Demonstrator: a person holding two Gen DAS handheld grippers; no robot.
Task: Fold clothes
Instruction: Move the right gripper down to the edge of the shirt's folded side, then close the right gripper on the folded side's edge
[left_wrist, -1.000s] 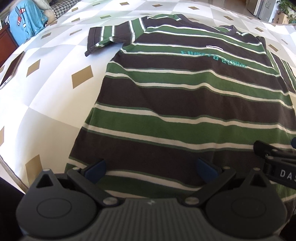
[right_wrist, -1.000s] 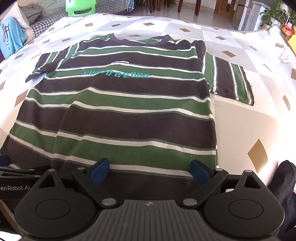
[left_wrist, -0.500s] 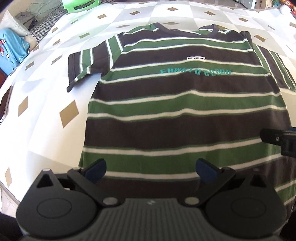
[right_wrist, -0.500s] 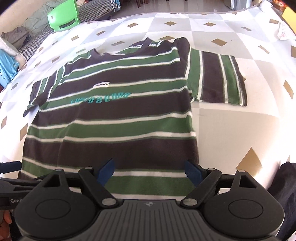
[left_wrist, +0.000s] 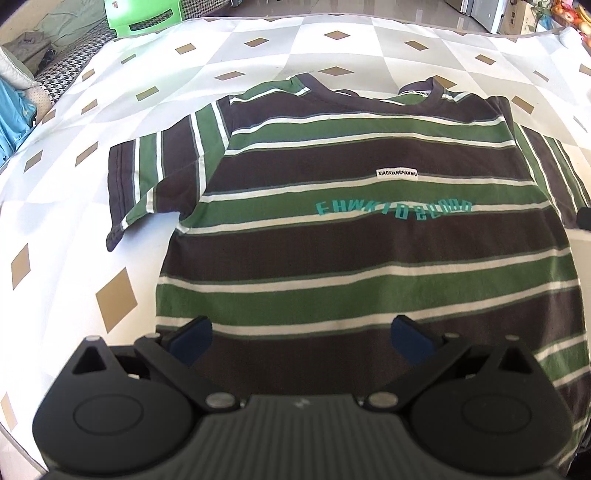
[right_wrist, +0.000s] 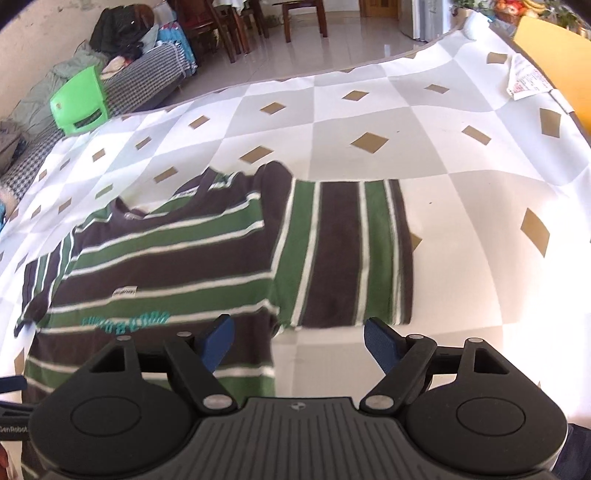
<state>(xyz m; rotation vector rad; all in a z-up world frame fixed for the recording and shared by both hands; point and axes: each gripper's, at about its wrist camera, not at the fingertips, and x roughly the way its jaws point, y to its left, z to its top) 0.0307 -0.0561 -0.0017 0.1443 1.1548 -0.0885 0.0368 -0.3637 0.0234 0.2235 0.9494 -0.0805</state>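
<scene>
- Striped knit, dark brown, green and white: from the left wrist, the T-shirt lies flat and unfolded on the diamond-patterned cloth; folding is all still ahead. The left gripper gapes over the hem, holding nothing.
- From the right wrist, the right gripper, jaws just narrowing yet empty, hovers near the shirt's outspread right sleeve.

striped T-shirt | brown, green and white horizontal bands, teal lettering across the chest, small white label above it | spread flat, front up, unfolded | both short sleeves out to the sides | collar at the far end, hem nearest the cameras | lies on a diamond-patterned cloth
</scene>
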